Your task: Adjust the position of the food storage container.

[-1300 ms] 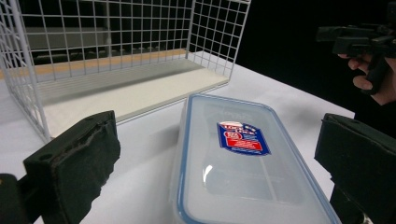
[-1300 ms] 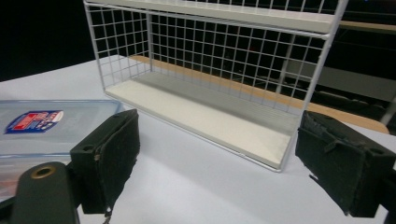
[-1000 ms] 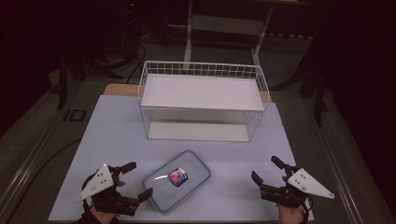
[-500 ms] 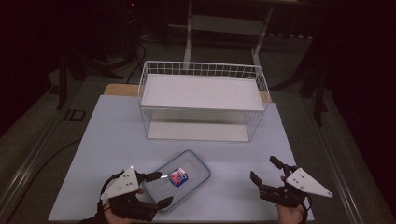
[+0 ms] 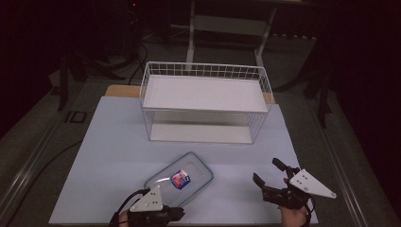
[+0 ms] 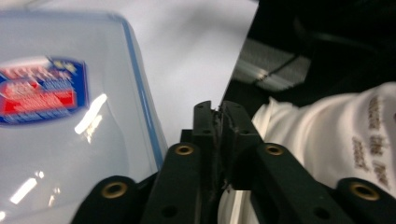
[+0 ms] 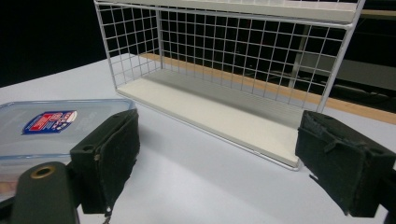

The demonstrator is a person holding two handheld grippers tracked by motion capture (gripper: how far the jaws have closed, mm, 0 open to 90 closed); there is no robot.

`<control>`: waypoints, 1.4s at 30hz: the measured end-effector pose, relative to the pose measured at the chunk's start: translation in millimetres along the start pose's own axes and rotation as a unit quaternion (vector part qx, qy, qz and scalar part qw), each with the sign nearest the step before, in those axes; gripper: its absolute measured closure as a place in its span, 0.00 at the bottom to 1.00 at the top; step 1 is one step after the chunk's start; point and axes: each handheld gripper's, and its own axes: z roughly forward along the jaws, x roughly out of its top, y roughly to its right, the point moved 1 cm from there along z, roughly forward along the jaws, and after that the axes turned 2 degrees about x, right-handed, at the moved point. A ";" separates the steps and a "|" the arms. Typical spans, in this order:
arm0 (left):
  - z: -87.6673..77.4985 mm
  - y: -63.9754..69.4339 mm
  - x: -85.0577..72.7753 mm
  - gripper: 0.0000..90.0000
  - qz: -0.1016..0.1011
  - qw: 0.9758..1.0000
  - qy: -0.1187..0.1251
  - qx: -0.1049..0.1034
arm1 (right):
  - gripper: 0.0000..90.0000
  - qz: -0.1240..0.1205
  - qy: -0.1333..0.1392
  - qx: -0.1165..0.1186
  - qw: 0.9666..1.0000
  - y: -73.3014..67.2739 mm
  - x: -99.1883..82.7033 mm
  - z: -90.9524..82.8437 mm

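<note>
Now my left claw [image 6: 217, 112] has just closed empty, one lidded container [image 6: 70, 107] just beside it; right claw [image 7: 215, 158] gapes; one wire rack [image 5: 204, 101] beyond.

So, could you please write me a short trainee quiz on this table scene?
1. True or false: the clear lidded container lies inside the white wire rack.
2. The label on the container's lid is: A) green and yellow, B) red and blue, C) plain black.
3. Are the right tongs open or shut?
Key: 1 false, it lies on the table in front of the rack. 2 B. 3 open, with nothing between them.
</note>
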 end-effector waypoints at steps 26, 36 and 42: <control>15.4 -17.9 -18.2 1.00 0.000 0.993 -0.087 0.079 | 0.15 0.007 0.003 0.006 1.000 1.5 0.1 0.5; 6.7 -39.6 -26.2 1.00 -0.029 0.989 -0.089 0.116 | 0.15 0.010 0.000 0.010 1.000 1.5 -0.4 1.4; 1.2 -54.2 -30.5 1.00 -0.042 0.985 -0.097 0.136 | 0.15 0.011 0.000 0.011 1.000 1.5 -0.3 1.6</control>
